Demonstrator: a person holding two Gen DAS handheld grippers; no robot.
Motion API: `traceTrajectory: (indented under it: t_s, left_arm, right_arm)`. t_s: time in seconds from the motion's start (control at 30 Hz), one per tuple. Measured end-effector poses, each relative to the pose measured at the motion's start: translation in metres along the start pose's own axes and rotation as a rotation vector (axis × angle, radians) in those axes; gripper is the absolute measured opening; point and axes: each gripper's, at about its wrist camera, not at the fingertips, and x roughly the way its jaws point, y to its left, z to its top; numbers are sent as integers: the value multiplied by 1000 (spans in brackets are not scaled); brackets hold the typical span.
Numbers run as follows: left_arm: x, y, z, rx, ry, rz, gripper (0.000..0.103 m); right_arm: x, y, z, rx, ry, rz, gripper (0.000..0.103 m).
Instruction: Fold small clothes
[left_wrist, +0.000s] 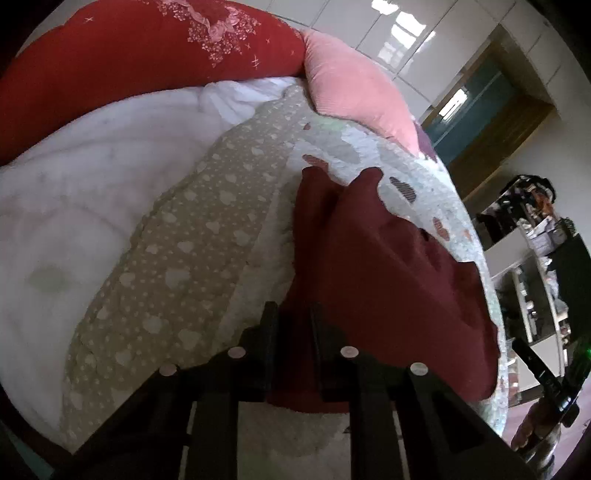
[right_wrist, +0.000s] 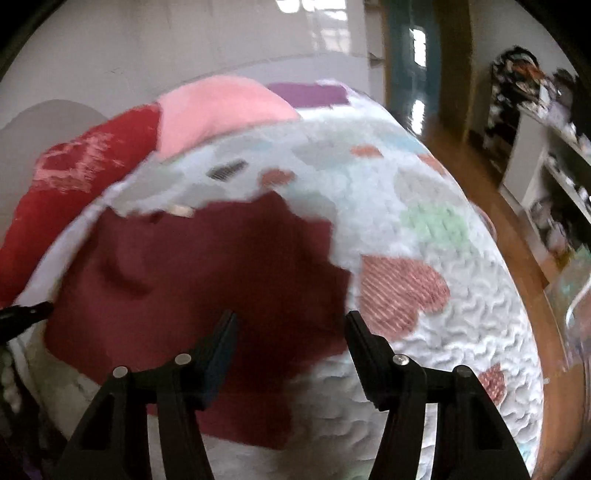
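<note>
A small dark red garment (left_wrist: 384, 266) lies crumpled on the pale heart-patterned quilt (left_wrist: 436, 192) of a bed. My left gripper (left_wrist: 293, 314) is shut on the near edge of the garment, with cloth pinched between its black fingers. In the right wrist view the same garment (right_wrist: 221, 266) spreads across the quilt (right_wrist: 424, 206). My right gripper (right_wrist: 290, 321) is open and empty, hovering just above the garment's near right part. The left gripper's tip (right_wrist: 26, 314) shows at the far left edge of that view.
A beige heart-print blanket (left_wrist: 177, 251) and a white duvet (left_wrist: 74, 192) lie left of the garment. A red pillow (left_wrist: 140, 48) and a pink pillow (left_wrist: 351, 85) sit at the bed's head. Shelves with clutter (right_wrist: 554, 177) stand across the wooden floor (right_wrist: 480, 192) on the right.
</note>
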Motion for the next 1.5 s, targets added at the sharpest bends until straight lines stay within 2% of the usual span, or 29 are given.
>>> traceTrajectory:
  t_s: [0.03,0.07,0.13,0.2,0.3,0.4,0.43,0.47,0.5,0.53,0.7,0.77,0.87,0.9,0.93,0.97,1.0,1.03,1.07,1.23,1.37,1.5]
  left_arm:
    - [1,0,-1,-8,2,-10,18]
    - [2,0,-2,-15,9,-23,26]
    - [7,1,-7,-24,17,-43,37]
    - [14,-2,-11,-21,25,-64,41]
    - [28,-5,-17,-44,50,-123,57]
    - [35,-7,-23,-63,41,-143,59]
    - [34,-8,-24,-56,28,-146,47]
    - [34,-8,-26,-58,25,-143,24]
    - [35,-7,-27,-65,33,-137,16]
    - [38,-4,-28,-87,49,-169,13]
    - [36,-5,-34,-112,33,-180,12]
    - [35,-8,-36,-117,26,-186,11]
    - [31,-11,-37,-127,22,-190,11]
    - [27,-12,-37,-126,18,-194,11]
    - [23,-15,-37,-123,12,-197,11]
    - [16,-15,-37,-118,3,-202,11]
    - [6,-16,-41,-111,-7,-210,11]
    - [-6,-20,-42,-100,-19,-228,11]
    - [-18,-24,-44,-85,-34,-243,11]
    - [-66,-45,-51,-12,-109,-256,12]
    - [-62,-63,-57,23,-78,-229,13]
    - [-42,-81,-68,32,5,-230,13]
  right_arm:
    - [-5,10,4,-18,-9,32,64]
    - [-7,19,7,-34,-11,61,64]
    - [-4,41,14,-64,6,149,64]
    - [7,63,22,-71,49,249,64]
    - [31,103,38,-69,130,404,65]
    - [63,153,54,-111,204,478,72]
    - [77,175,59,-139,241,486,72]
    - [89,192,63,-157,270,479,72]
    - [103,210,65,-169,298,471,72]
    - [114,224,66,-178,330,469,72]
    - [163,287,64,-280,435,383,73]
    - [175,308,58,-347,471,318,80]
    - [185,330,51,-461,512,211,80]
    - [185,336,47,-506,504,172,75]
    - [183,340,44,-540,485,130,50]
    - [179,341,40,-578,449,71,37]
    - [173,339,41,-565,434,98,28]
    - [167,334,43,-543,418,123,15]
    - [157,325,47,-515,395,144,12]
    - [102,262,74,-373,270,245,11]
    - [66,177,87,-297,201,265,11]
    - [53,96,87,-201,167,237,11]
